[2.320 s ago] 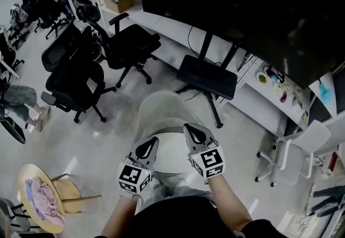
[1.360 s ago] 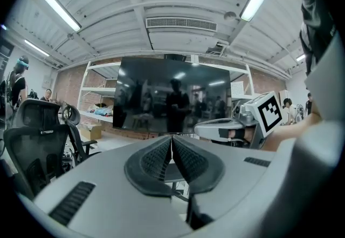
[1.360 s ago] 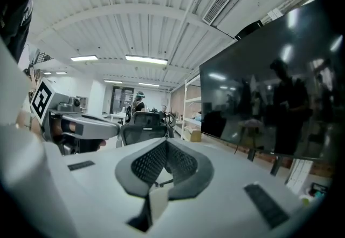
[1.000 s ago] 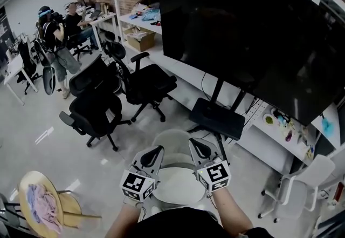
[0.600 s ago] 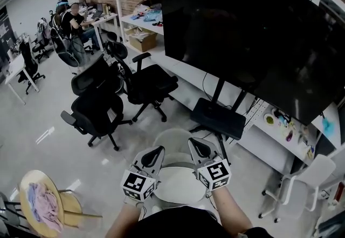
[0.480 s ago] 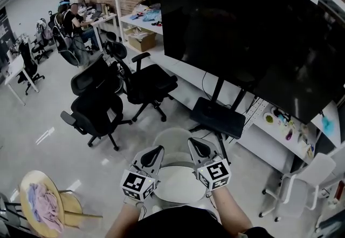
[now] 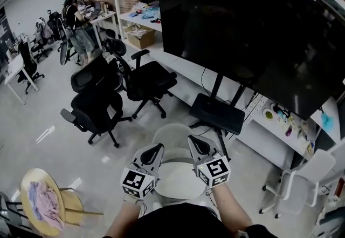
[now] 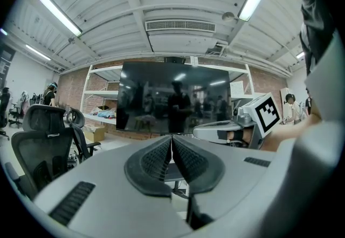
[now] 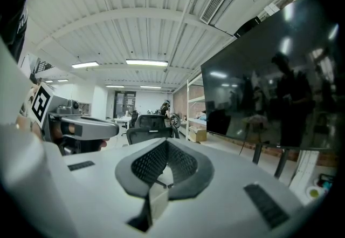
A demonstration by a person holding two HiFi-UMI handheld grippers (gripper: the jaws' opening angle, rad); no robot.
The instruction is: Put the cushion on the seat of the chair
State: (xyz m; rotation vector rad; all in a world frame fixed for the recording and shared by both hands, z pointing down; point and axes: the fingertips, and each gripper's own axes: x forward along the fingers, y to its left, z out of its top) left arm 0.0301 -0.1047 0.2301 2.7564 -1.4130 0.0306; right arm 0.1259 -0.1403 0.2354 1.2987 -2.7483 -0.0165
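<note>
Both grippers are just held out level in front of the person, side by side over a pale round-seated chair point(image 7: 173, 182). The left gripper point(image 7: 153, 150) has its jaws pressed together with nothing in them, and it's the same for the right gripper point(image 7: 194, 143): fully closed and empty. Each gripper's own view shows the ribbed pads meeting tip to tip.

The cushion point(image 7: 39, 202), pinkish and kinda rumpled, is nowhere near them. It's lying on the round seat of a wooden chair point(image 7: 32, 173) at about 8 o'clock in the head view, well apart from both grippers.

There's a pair of black office chairs point(image 7: 99, 107) at around 10 o'clock and a big dark screen point(image 7: 242, 21) on a stand at about 1 o'clock.
</note>
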